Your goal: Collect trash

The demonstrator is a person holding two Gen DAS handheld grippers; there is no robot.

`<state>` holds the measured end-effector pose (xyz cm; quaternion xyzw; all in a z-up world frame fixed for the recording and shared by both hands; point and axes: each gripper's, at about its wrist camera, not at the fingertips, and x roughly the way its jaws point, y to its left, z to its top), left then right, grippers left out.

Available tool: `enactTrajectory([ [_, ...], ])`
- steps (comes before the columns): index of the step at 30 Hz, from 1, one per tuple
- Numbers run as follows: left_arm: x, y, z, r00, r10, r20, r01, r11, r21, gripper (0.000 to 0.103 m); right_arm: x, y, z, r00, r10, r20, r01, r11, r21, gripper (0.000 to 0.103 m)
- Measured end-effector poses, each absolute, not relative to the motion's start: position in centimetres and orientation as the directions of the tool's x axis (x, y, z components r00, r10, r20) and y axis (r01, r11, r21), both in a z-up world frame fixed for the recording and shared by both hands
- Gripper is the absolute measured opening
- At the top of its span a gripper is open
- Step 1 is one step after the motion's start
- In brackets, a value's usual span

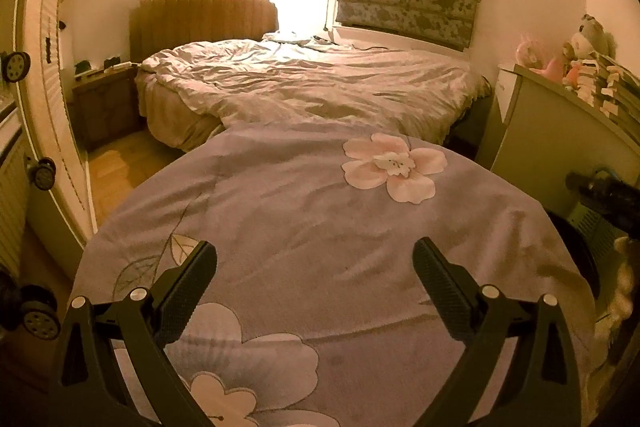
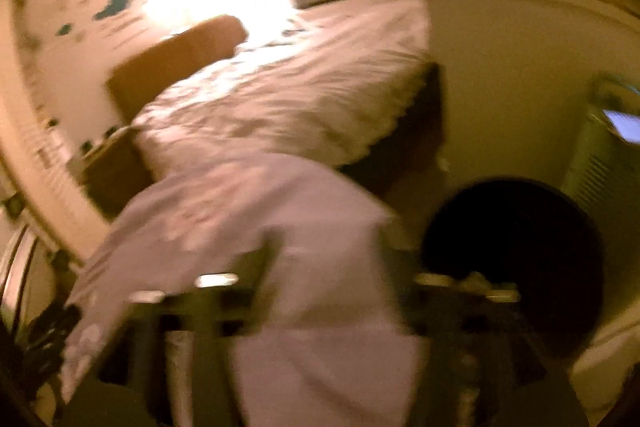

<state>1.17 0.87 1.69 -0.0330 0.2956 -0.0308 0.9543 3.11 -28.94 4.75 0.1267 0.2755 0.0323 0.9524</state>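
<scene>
My left gripper (image 1: pixel 314 259) stands open low over a purple cloth with pink flowers (image 1: pixel 320 195) that covers a table. Nothing lies between its black fingers (image 1: pixel 192 275). I see no loose trash on the cloth. The right wrist view is badly blurred. There my right gripper (image 2: pixel 332 267) shows its fingers wide apart over the cloth's right edge (image 2: pixel 280 211), with nothing between them that I can make out. A dark round bin (image 2: pixel 516 259) gapes just right of it. In the left wrist view the bin's dark rim (image 1: pixel 576 243) shows beside the table.
An unmade bed (image 1: pixel 312 83) lies beyond the table, with a nightstand (image 1: pixel 104 99) to its left. A grey cabinet (image 1: pixel 552 147) holding books and plush toys stands on the right. A dark device (image 1: pixel 600 187) reaches in at the right edge. Wooden floor (image 1: pixel 116 171) shows at left.
</scene>
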Motion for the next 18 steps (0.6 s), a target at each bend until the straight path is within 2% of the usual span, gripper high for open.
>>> enactTrajectory([
  [7, 1.6, 1.6, 1.9, 0.836, -0.076, -0.543, 0.024, 0.995, -0.101, 0.097, 3.2, -21.1, 4.7, 0.852, 0.239, -0.466, -0.146, 0.963, 0.229, 0.096],
  [18, 1.7, 1.6, 2.5, 0.869, -0.051, -0.493, 0.010, 0.996, -0.084, 0.097, 2.0, -17.3, 4.0, 0.919, 0.146, -0.367, -0.106, 0.986, 0.126, 0.098],
])
